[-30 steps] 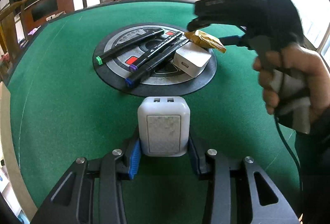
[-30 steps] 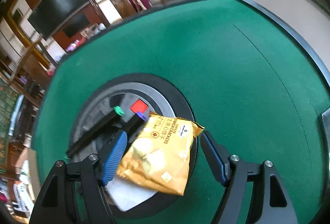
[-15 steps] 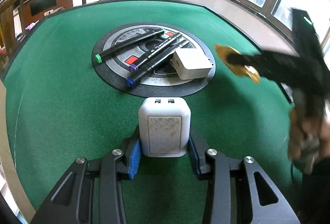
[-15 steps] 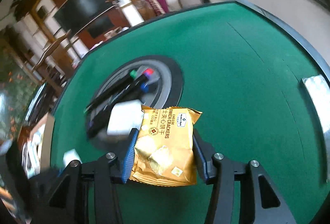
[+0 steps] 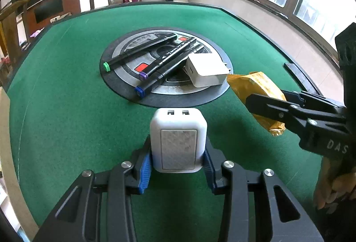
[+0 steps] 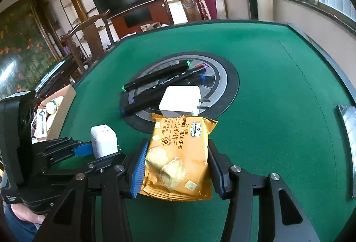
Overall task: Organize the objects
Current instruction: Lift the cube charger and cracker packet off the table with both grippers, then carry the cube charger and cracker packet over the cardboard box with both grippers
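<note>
My left gripper is shut on a white USB charger cube, held upright just above the green felt table, in front of the round centre plate. My right gripper is shut on a yellow cheese cracker packet, lifted clear of the felt to the right of the cube. In the left wrist view the packet hangs beside the plate's right rim. On the plate lie three black markers and a white plug adapter.
An open cardboard box with small items stands off the table's left edge. A metal strip is set into the felt at the right rim. Wooden chairs and a TV cabinet stand behind the table, and windows run along the right.
The right gripper closed on the cracker packet, lifted it off the adapter and plate, and carried it toward the near right while rolling. The left gripper and its cube stayed still.
</note>
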